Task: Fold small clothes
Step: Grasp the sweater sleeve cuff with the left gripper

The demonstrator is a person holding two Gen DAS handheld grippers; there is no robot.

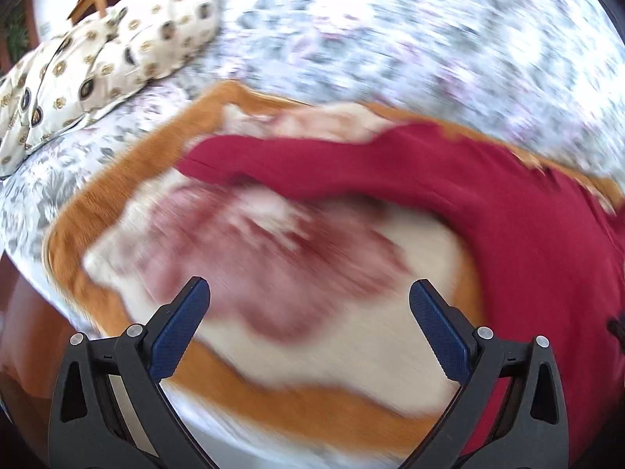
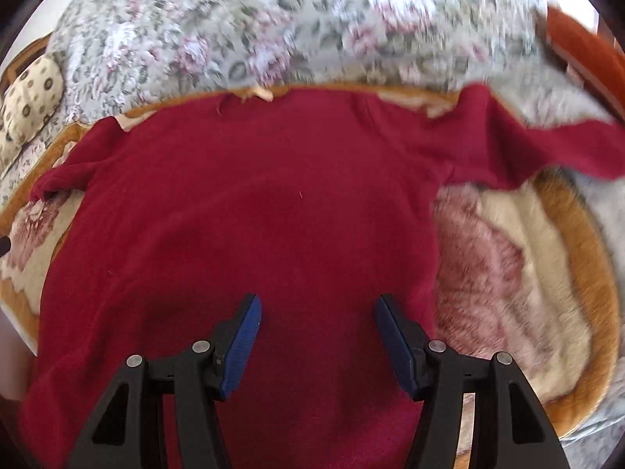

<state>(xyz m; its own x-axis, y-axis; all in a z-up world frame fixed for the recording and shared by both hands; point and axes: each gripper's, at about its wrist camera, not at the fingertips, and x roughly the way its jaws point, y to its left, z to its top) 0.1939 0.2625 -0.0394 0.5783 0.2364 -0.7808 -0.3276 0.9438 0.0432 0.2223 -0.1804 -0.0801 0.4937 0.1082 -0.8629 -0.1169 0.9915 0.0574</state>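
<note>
A dark red long-sleeved top (image 2: 250, 211) lies spread flat on a cream blanket with an orange border (image 2: 586, 250), which covers part of the floral bedspread (image 2: 242, 27). One sleeve reaches toward the blanket's far right corner, the other toward its left edge. The right gripper (image 2: 316, 314) hangs above the top's body, jaws released and empty. The left gripper (image 1: 308, 297) hovers over bare blanket beside the sleeve, jaws likewise wide apart. A patterned pillow (image 1: 101, 51) rests near the bed's far left corner.
</note>
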